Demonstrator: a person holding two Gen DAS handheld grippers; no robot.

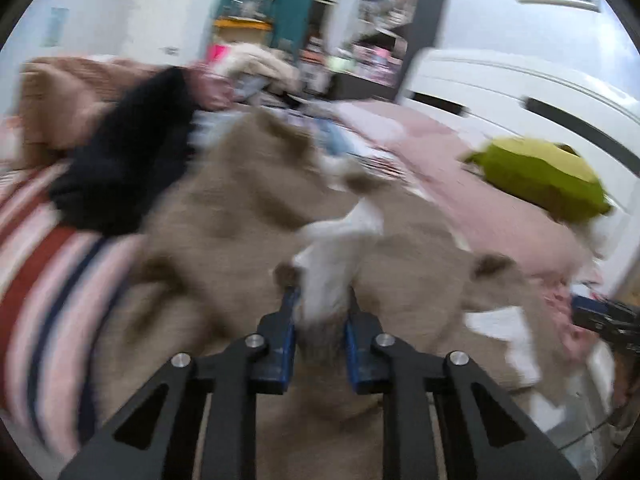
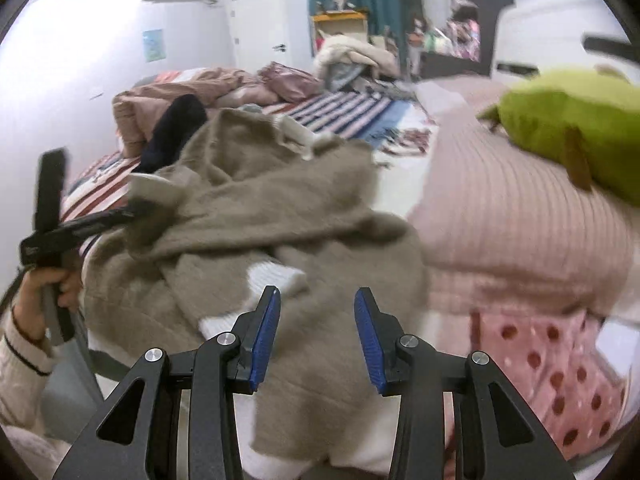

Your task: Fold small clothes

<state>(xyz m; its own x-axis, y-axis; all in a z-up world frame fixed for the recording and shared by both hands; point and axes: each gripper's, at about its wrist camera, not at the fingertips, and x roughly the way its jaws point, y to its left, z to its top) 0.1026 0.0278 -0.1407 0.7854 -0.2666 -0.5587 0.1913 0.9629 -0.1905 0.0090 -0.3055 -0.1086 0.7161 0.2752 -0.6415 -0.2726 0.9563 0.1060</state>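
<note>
A fuzzy taupe garment (image 1: 240, 208) with white trim lies crumpled on the bed. In the left wrist view my left gripper (image 1: 320, 300) is shut on a bunched fold of it, with white and taupe cloth pinched between the blue pads (image 1: 286, 344). The right wrist view shows the same garment (image 2: 260, 220) spread below my right gripper (image 2: 316, 300), which stands open above it with nothing between its fingers. At the left of that view a hand (image 2: 44, 280) holds the left gripper (image 2: 136, 210) at the garment's edge.
A black garment (image 2: 176, 128) lies behind the taupe one on a striped blanket (image 1: 40, 260). A pink ribbed pillow (image 2: 520, 220) and a green plush cushion (image 2: 572, 128) are to the right. Pink dotted cloth (image 2: 552, 364) lies at the near right. More bedding is piled behind.
</note>
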